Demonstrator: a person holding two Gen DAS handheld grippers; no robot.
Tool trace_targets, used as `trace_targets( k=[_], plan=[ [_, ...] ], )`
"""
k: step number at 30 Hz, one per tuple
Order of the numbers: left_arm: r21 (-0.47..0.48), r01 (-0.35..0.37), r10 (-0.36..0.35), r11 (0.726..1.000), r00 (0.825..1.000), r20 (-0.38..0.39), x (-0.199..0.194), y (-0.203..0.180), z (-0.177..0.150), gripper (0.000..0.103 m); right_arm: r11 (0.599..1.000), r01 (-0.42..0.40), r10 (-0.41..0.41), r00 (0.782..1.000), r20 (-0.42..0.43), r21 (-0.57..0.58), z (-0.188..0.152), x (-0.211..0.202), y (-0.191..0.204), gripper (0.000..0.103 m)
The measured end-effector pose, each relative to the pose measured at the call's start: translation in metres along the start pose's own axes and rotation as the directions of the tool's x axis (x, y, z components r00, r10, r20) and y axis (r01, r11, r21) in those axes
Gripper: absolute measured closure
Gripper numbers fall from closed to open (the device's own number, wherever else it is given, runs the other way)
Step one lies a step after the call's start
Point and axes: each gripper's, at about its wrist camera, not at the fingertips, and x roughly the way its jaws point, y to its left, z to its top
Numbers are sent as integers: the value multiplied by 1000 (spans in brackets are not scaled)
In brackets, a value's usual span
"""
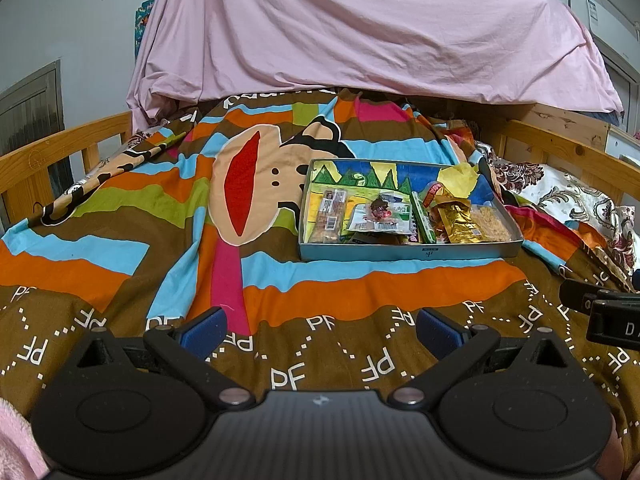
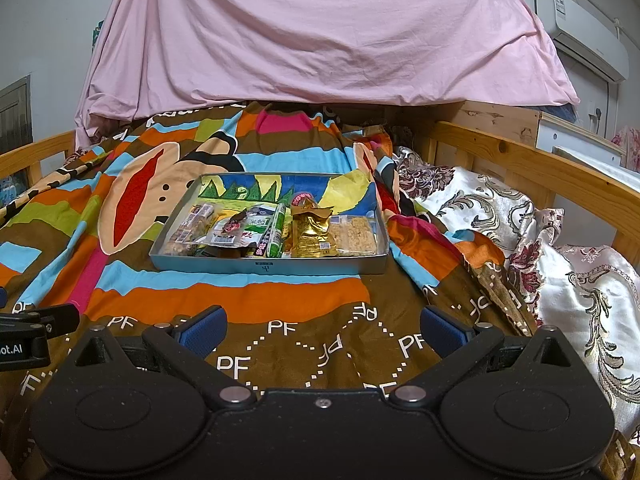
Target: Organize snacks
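A shallow grey tray (image 1: 400, 255) with a colourful drawn bottom lies on the bedspread; it also shows in the right wrist view (image 2: 264, 267). Several snack packets lie in it: a gold foil packet (image 1: 456, 222) (image 2: 310, 234), a clear bag of crackers (image 1: 490, 222) (image 2: 354, 236), a green stick packet (image 1: 424, 220) (image 2: 278, 230), nut bars (image 1: 330, 216) (image 2: 192, 226) and a clear packet with a dark snack (image 1: 380, 214) (image 2: 232, 230). My left gripper (image 1: 320, 330) is open and empty, well short of the tray. My right gripper (image 2: 322, 330) is open and empty, also short of the tray.
The striped cartoon bedspread (image 1: 160, 240) covers the bed. Wooden rails (image 1: 60, 148) (image 2: 540, 168) run along both sides. A pink sheet (image 1: 360, 28) hangs at the back. A floral satin quilt (image 2: 500, 220) is bunched at the right. Each gripper's edge shows in the other's view (image 1: 604, 312) (image 2: 28, 332).
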Motion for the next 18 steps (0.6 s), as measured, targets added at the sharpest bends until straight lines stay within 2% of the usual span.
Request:
trace_targets(
  k=[15,18],
  plan=[
    [-3,-10,10,1000,1000,-14,1,2,-5,0,1000,0,0,1000,-1,0,0,0,0,1],
    [-6,10,-11,1000,999,-31,1,4,-6,0,1000,0,0,1000,-1,0,0,0,0,1]
  ],
)
